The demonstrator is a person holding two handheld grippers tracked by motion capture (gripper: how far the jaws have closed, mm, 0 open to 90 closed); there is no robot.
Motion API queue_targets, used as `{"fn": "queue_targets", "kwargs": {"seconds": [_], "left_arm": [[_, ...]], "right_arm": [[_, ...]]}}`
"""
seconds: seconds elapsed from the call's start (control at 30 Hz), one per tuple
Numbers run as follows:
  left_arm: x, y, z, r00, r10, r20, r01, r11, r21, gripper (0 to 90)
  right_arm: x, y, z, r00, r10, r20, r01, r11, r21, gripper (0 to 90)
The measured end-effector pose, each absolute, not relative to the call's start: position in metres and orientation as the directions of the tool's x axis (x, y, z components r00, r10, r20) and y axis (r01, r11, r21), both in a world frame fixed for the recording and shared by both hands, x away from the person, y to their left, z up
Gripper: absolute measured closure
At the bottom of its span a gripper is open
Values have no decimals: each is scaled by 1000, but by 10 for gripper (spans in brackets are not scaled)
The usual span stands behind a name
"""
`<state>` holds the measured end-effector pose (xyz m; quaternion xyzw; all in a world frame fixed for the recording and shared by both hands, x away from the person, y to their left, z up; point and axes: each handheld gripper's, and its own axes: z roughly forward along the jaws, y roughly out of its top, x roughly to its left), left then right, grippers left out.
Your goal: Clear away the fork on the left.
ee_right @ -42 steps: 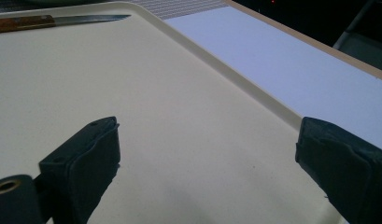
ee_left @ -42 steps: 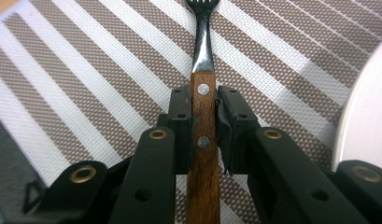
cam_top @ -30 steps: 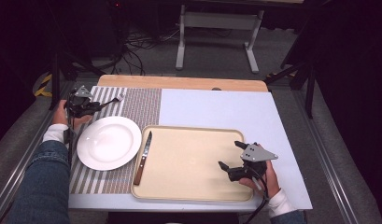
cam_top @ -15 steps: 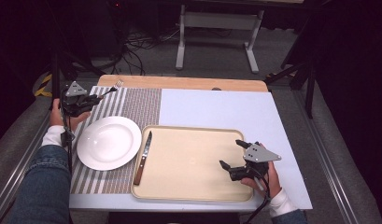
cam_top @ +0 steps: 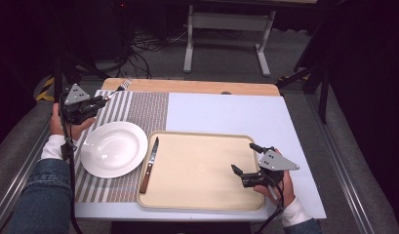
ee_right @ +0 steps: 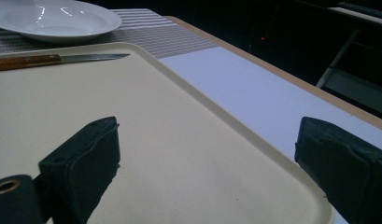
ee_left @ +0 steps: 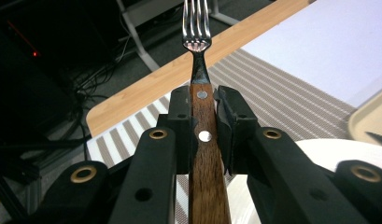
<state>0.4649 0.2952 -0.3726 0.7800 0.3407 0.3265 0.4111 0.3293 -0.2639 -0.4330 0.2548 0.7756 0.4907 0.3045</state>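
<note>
Fork (ee_left: 196, 28) in raised left hand-held gripper (ee_left: 201, 116)

Knife (cam_top: 149, 165) in tray (cam_top: 202, 201), plate (cam_top: 114, 148) left.

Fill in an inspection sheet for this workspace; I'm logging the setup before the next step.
Surface: table with a pale sheet; striped placemat at its left.
Job's things: fork with wooden handle, clamped and lifted; white plate on the placemat; knife on the left rim of the beige tray.
Clutter: nothing seen.
Grippers: left gripper shut on the fork; right gripper open, above the tray's right end.
Cables: one trailing from each gripper; more on the floor behind.
Surroundings: dark room, white stand beyond the table.
</note>
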Motion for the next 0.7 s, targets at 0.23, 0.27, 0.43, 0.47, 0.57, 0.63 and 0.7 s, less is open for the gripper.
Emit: {"fn": "queue_targets", "kwargs": {"seconds": [0.23, 0.27, 0.43, 0.47, 0.57, 0.63, 0.7], "left_arm": [[449, 283, -363, 574, 781, 247, 212, -433, 876, 769], [447, 281, -362, 578, 777, 251, 205, -436, 876, 769], [436, 274, -358, 592, 761, 265, 178, -444, 878, 768], [435, 272, -358, 594, 760, 264, 176, -443, 879, 768], [431, 269, -357, 600, 753, 271, 168, -449, 878, 769], [428, 266, -357, 613, 742, 272, 160, -453, 877, 768], [424, 264, -357, 613, 741, 273, 152, -450, 880, 769]], "right_arm": [[328, -263, -431, -680, 698, -225, 91, 385, 919, 77], [328, -263, -431, -679, 698, -227, 89, 385, 919, 77], [329, -262, -430, -682, 695, -228, 86, 387, 918, 78], [328, -262, -430, -682, 695, -228, 87, 386, 918, 78], [328, -263, -430, -680, 697, -228, 85, 384, 919, 78], [328, -263, -429, -679, 696, -233, 81, 387, 919, 78], [328, -262, -429, -678, 696, -234, 81, 387, 918, 79]]}}
